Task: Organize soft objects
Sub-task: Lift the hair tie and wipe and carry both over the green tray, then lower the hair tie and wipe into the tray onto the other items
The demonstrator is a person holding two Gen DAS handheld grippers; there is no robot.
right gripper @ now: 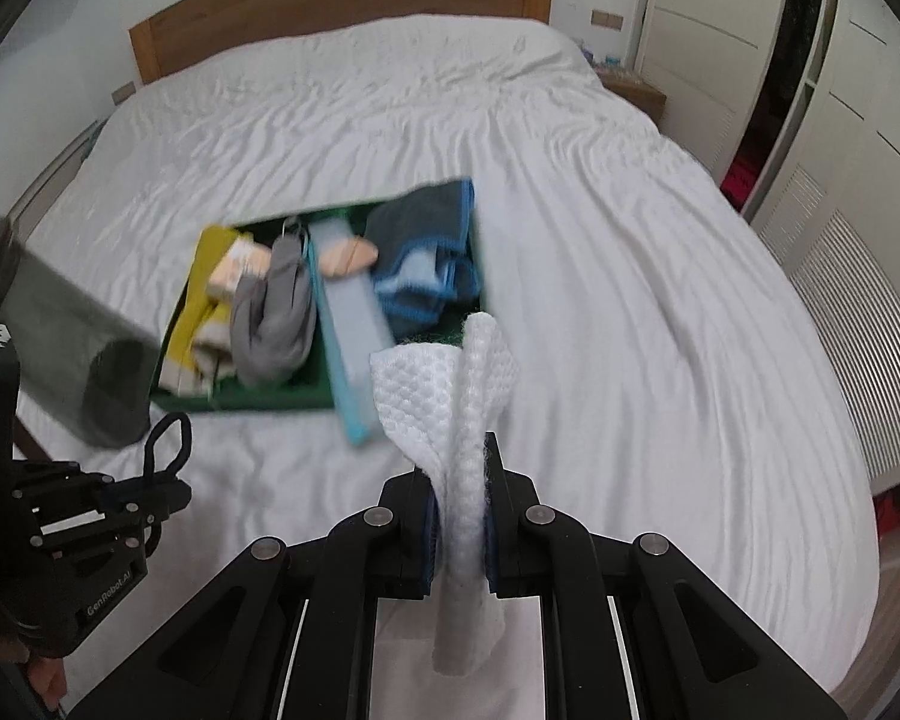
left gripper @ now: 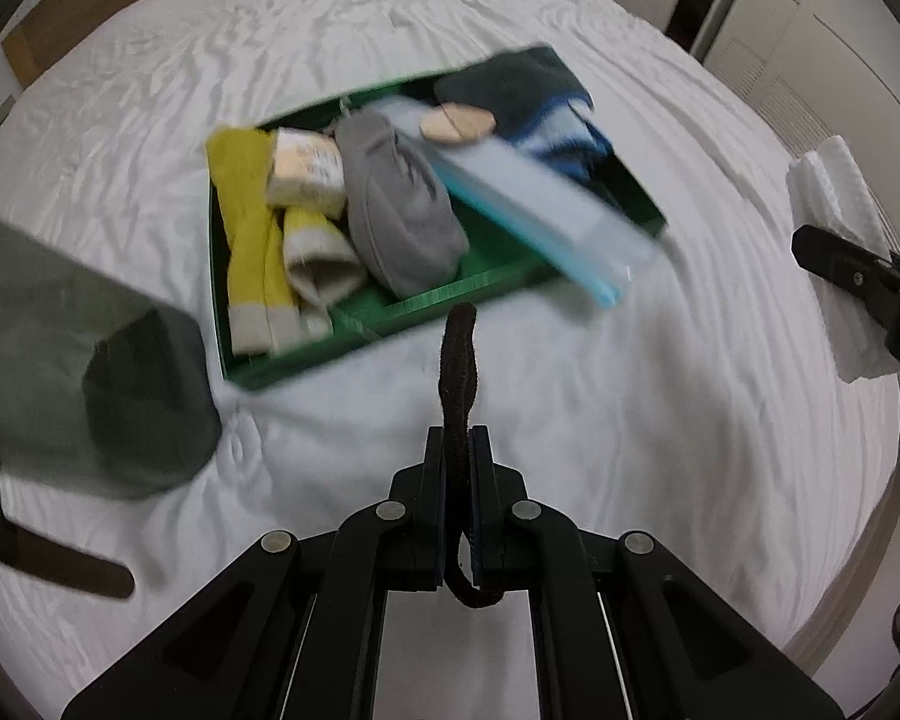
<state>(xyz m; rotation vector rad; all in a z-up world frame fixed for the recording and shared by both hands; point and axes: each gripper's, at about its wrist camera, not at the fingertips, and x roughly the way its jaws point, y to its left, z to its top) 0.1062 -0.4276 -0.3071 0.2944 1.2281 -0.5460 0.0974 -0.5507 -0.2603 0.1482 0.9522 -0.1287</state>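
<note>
1 green tray (left gripper: 426, 303), 2 yellow socks (left gripper: 252, 240), 1 grey pouch (left gripper: 402, 210), 1 white cloth (right gripper: 468, 396).

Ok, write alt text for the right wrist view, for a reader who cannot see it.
The right gripper is shut on a white waffle-textured cloth, held above a bed with a rumpled white sheet. Ahead lies a green tray holding yellow socks, a grey bundle and a blue towel. At left, the left gripper pinches a dark loop.
</note>
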